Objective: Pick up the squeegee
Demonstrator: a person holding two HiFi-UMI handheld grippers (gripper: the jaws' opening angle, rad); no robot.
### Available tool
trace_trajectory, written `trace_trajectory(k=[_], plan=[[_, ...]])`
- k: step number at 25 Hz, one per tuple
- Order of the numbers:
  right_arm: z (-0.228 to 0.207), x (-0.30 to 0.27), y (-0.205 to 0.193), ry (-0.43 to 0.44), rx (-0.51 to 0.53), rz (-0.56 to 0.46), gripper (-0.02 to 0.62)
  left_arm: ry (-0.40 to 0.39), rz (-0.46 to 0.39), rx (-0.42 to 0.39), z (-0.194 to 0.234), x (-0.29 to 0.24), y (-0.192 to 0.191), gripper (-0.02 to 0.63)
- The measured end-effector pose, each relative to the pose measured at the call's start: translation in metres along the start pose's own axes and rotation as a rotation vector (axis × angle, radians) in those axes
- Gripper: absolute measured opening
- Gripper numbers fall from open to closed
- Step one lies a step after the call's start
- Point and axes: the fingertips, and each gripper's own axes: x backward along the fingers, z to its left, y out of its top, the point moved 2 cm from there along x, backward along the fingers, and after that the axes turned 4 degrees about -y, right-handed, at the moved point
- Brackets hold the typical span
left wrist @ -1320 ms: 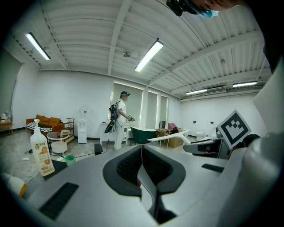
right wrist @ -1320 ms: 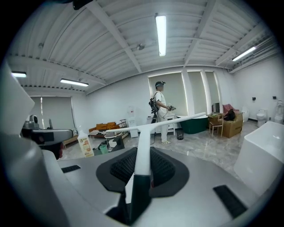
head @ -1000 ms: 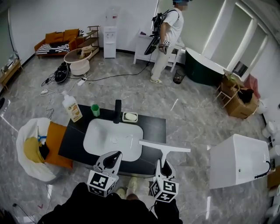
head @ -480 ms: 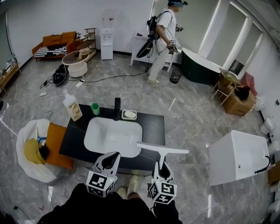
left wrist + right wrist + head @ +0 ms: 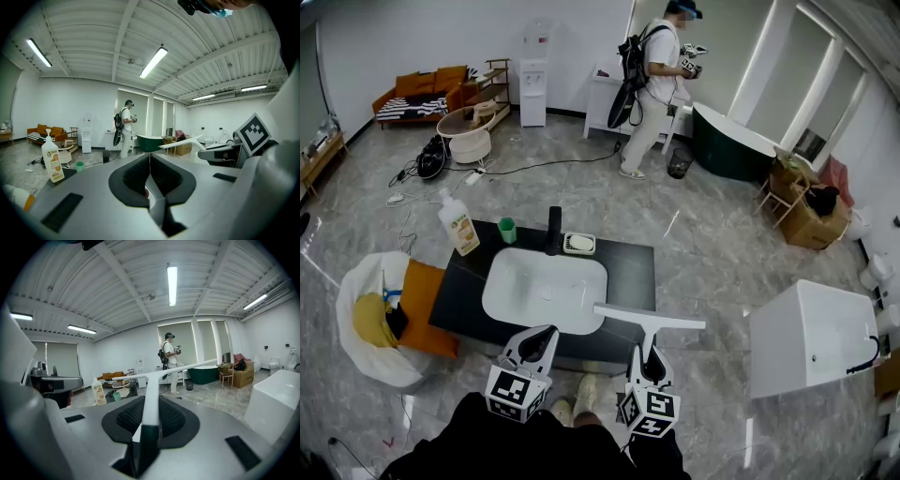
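You work in even, bright light from ceiling tubes; pale glare streaks the glossy floor. Fisheye distortion bends every edge, and gripper-view corners vignette black.

Left tool and right tool: light grey moulded shells with black ribbed pads inside. Each bears a white cube printed with black square markers. Wearer: black sleeves, pale shoes at near edge.
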Motion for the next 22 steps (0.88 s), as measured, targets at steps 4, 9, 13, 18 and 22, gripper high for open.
trace_trajectory(k=[4, 9, 13, 18, 22], plan=[[-0.001, 0.002, 0.0, 0.001, -0.003, -0.002, 0.101, 0.0, -0.004, 0.0, -0.001, 0.0, 0.0, 0.025], [-0.003, 0.005, 0.001, 0.003, 0.0, -0.005, 0.101, -0.002, -0.011, 0.003, -0.005, 0.002, 0.001, 0.025], [-0.003, 0.005, 0.0, 0.004, -0.002, -0.007, 0.101, -0.008, -0.021, 0.006, -0.006, 0.0, 0.001, 0.025], [-0.007, 0.006, 0.0, 0.002, -0.006, -0.01, 0.101, -0.001, -0.007, 0.009, -0.008, 0.0, -0.002, 0.025], [-0.006, 0.008, 0.001, 0.005, -0.01, -0.008, 0.101, 0.003, -0.002, 0.005, -0.01, 0.002, 0.0, 0.025]])
